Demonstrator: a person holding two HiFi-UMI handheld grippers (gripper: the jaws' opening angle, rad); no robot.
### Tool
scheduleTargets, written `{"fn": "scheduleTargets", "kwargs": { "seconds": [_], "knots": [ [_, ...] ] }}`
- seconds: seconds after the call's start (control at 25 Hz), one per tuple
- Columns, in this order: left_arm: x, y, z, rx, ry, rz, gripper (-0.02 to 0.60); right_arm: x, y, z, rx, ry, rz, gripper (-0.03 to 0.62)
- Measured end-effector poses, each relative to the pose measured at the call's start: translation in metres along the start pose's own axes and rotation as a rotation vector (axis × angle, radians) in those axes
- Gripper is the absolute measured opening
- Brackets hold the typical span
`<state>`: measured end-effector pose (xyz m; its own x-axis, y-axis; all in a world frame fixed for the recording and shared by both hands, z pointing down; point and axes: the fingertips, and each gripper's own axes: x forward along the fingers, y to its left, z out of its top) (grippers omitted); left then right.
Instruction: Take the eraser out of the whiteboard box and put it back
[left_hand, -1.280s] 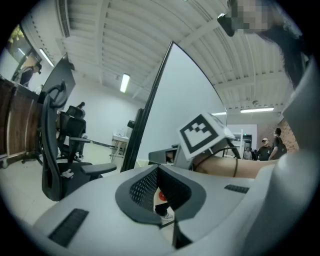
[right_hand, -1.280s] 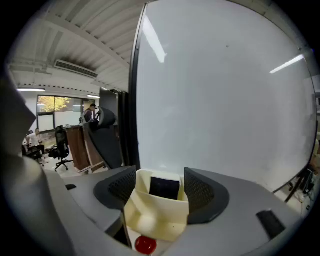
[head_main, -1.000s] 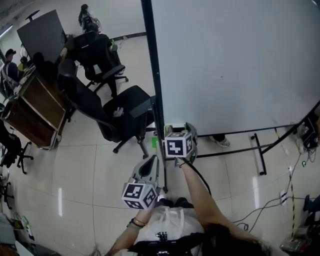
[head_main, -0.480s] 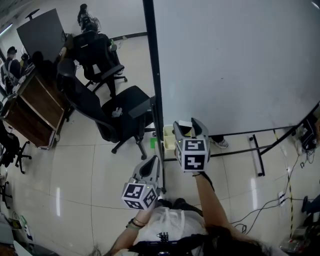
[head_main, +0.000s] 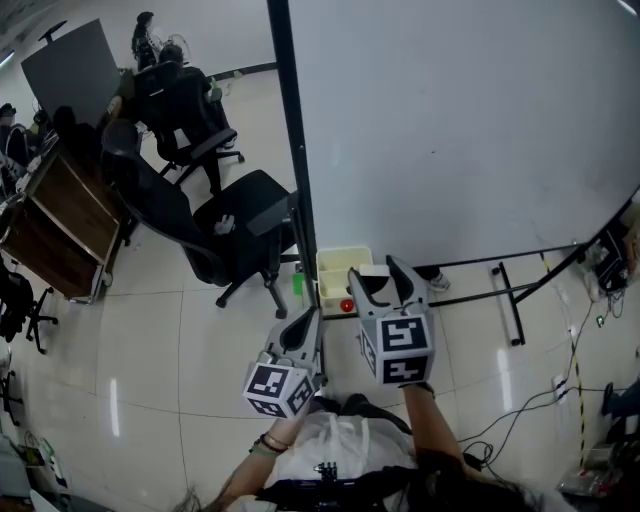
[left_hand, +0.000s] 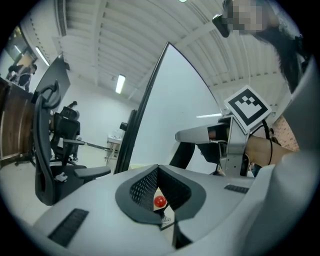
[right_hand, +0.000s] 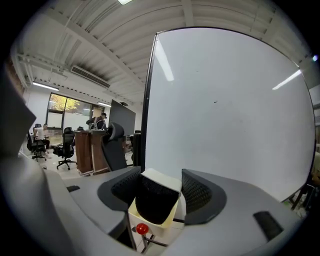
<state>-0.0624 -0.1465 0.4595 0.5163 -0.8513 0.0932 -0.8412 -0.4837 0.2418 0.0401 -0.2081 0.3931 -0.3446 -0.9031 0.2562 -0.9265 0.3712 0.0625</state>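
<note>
My right gripper is clamped on the eraser. Both pads sit against its sides, with the white back up top and the black felt facing the camera. The eraser is out of the whiteboard box. In the right gripper view the cream box shows just below and beyond it, and from the head view the gripper sits at the box's right edge, held up in front of the whiteboard. There's a little red ball at the near lower edge of the box. Can't tell what it is exactly, maybe a magnet or a knob.

My left gripper has its jaws together at the tips with nothing in them. It's pointing about level toward the board, parked beside and a bit lower-left of the right one in the head view. Through the slit behind its tips I can see that same red ball.

The box hangs at the bottom left corner of the board, right beside the black frame post. The stand's black feet run along the tiled floor under the board, with some cables trailing off to the right. Off to the left there's a black office chair near the post. Farther back are more chairs and a wooden desk with a couple of people around it.
</note>
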Motion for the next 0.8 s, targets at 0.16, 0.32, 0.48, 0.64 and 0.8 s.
{"fn": "scheduleTargets", "kwargs": {
  "seconds": [0.16, 0.32, 0.48, 0.64, 0.8],
  "knots": [
    [0.001, 0.001, -0.004, -0.016, 0.012, -0.001, -0.014, 0.001, 0.001, 0.002, 0.016, -0.002, 0.005, 0.270],
    [-0.001, 0.007, -0.006, -0.032, 0.016, 0.016, -0.014, 0.001, 0.001, 0.001, 0.016, -0.007, 0.005, 0.270],
    [-0.003, 0.011, -0.006, -0.041, 0.015, 0.034, -0.014, 0.001, 0.002, 0.003, 0.021, -0.011, 0.011, 0.270],
    [-0.004, 0.010, -0.008, -0.046, 0.019, 0.035, -0.014, 0.000, 0.003, 0.005, 0.023, -0.015, 0.013, 0.270],
    [-0.004, 0.011, -0.009, -0.052, 0.021, 0.035, -0.014, 0.014, 0.003, -0.006, -0.001, -0.008, 0.009, 0.270]
  ]
}}
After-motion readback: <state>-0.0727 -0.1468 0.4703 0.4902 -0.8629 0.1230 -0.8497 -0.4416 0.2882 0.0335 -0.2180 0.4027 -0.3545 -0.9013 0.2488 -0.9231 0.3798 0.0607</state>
